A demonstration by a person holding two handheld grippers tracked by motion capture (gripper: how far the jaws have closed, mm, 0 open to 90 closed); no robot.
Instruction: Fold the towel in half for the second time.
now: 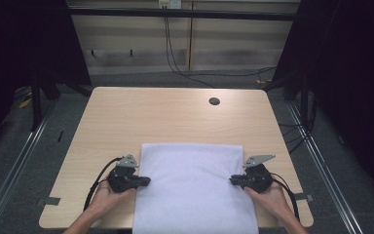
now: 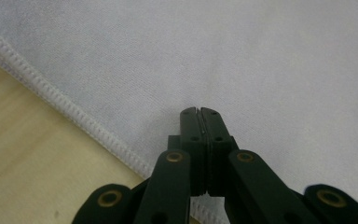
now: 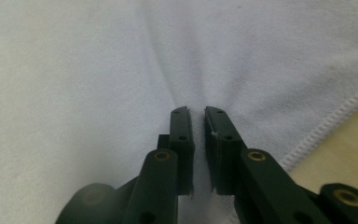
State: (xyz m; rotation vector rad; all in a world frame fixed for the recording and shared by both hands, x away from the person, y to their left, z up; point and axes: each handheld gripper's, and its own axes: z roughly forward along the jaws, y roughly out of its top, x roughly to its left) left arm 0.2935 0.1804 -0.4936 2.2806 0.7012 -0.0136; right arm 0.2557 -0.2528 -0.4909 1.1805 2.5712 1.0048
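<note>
A white towel [image 1: 195,185] lies flat on the near half of the wooden table [image 1: 151,112] and hangs over its front edge. My left gripper [image 1: 146,181] lies at the towel's left edge, pointing inward. In the left gripper view it [image 2: 199,111] is shut, its jaws pressed together low over the towel [image 2: 261,70], whose stitched hem [image 2: 74,112] runs under them. I cannot tell whether cloth is caught there. My right gripper [image 1: 233,180] is at the towel's right edge. Its jaws [image 3: 196,111] stand a narrow slit apart, with the towel [image 3: 74,70] puckered into creases that run to the tips.
A round cable hole [image 1: 214,101] sits in the far right part of the tabletop. Bare wood lies beyond the towel and on both sides of it. Cables hang behind the table, and metal rails run along the floor on both sides.
</note>
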